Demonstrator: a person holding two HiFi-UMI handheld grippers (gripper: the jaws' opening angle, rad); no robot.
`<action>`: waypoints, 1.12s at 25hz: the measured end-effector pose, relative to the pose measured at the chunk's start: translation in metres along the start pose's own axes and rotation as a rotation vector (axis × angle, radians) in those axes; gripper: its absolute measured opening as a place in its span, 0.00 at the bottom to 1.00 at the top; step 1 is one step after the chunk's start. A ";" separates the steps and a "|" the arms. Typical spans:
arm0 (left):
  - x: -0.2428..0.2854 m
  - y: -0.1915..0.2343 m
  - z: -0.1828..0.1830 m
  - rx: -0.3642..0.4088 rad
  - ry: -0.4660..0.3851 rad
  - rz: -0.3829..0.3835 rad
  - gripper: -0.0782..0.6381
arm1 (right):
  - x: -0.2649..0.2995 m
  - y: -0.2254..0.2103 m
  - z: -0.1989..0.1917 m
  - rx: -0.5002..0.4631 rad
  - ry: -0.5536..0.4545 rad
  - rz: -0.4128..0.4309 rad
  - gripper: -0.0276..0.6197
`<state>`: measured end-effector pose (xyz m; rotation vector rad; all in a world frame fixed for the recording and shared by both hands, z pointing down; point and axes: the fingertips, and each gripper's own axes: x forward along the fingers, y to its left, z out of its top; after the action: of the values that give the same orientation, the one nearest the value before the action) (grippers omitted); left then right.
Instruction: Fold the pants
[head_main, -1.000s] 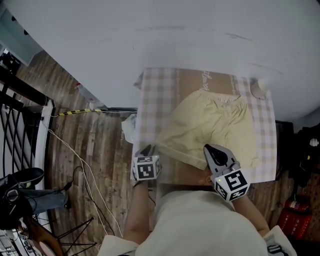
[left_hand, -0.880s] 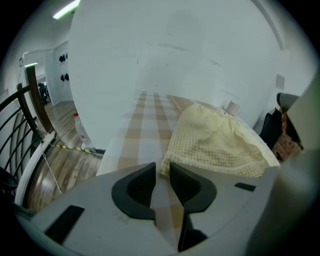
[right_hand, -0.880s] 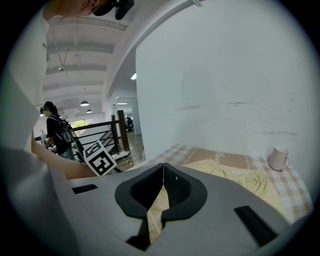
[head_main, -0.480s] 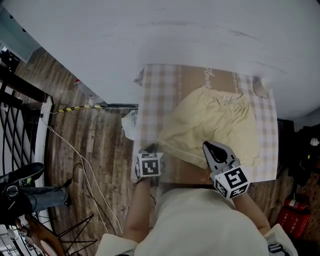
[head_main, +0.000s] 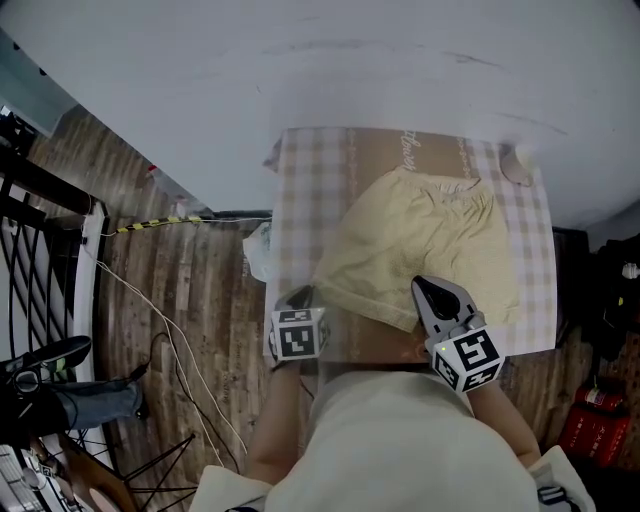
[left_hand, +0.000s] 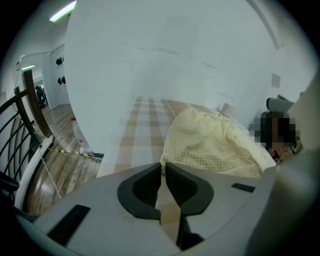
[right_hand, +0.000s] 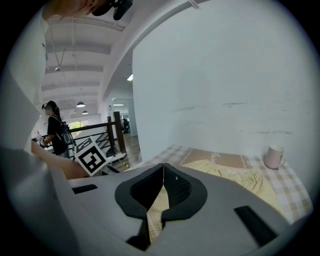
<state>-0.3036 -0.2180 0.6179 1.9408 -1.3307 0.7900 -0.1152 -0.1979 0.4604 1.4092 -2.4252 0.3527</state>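
Left gripper (head_main: 300, 297) and right gripper (head_main: 423, 287) both look pinched shut on the near hem of the shorts (head_main: 430, 245), with the waistband (head_main: 440, 186) lying straight ahead at the far end.

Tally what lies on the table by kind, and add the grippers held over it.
pants: 1
cup: 1
checked tablecloth: 1
grippers: 2, the left gripper and the right gripper
Total: 5
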 end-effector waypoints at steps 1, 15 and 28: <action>-0.003 -0.001 0.002 -0.004 -0.010 -0.009 0.15 | -0.002 -0.001 0.000 0.004 -0.005 -0.005 0.05; -0.034 -0.066 0.045 -0.041 -0.164 -0.045 0.13 | -0.036 -0.045 0.006 -0.005 -0.052 0.014 0.05; -0.036 -0.165 0.047 -0.079 -0.184 -0.028 0.13 | -0.093 -0.121 -0.001 0.021 -0.077 0.040 0.05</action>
<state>-0.1530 -0.1889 0.5327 2.0030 -1.4155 0.5475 0.0335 -0.1822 0.4324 1.4091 -2.5219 0.3403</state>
